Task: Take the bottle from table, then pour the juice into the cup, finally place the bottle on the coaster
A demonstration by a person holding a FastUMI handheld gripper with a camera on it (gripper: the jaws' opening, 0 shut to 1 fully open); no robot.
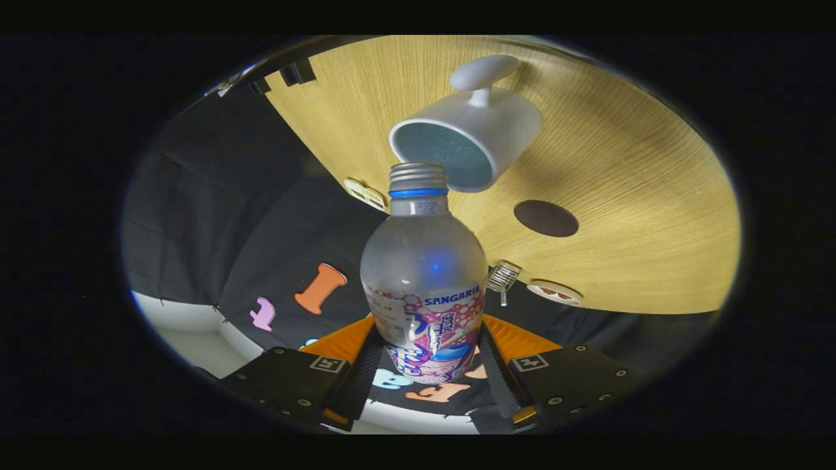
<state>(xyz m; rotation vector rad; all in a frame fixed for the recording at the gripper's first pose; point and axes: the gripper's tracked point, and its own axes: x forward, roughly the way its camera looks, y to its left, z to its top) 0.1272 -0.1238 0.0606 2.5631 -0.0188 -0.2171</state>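
Note:
My gripper (428,359) is shut on a frosted bottle (423,274), both fingers pressing its labelled lower body. The bottle has a silver threaded neck with a blue ring. The view is rolled over, so the wooden table (627,196) slants across the scene beyond the bottle. A white cup (483,130) with a handle stands on the table, its blue-green inside facing me. The bottle's mouth sits right at the cup's rim. A dark round coaster (546,218) lies on the table beside the cup, apart from it.
Small stickers lie near the table's edge: one (366,193) by the bottle's neck, another (554,292) past the coaster. A small metal object (503,277) hangs at the edge close to the bottle. Black cloth wall (215,215) fills the far side.

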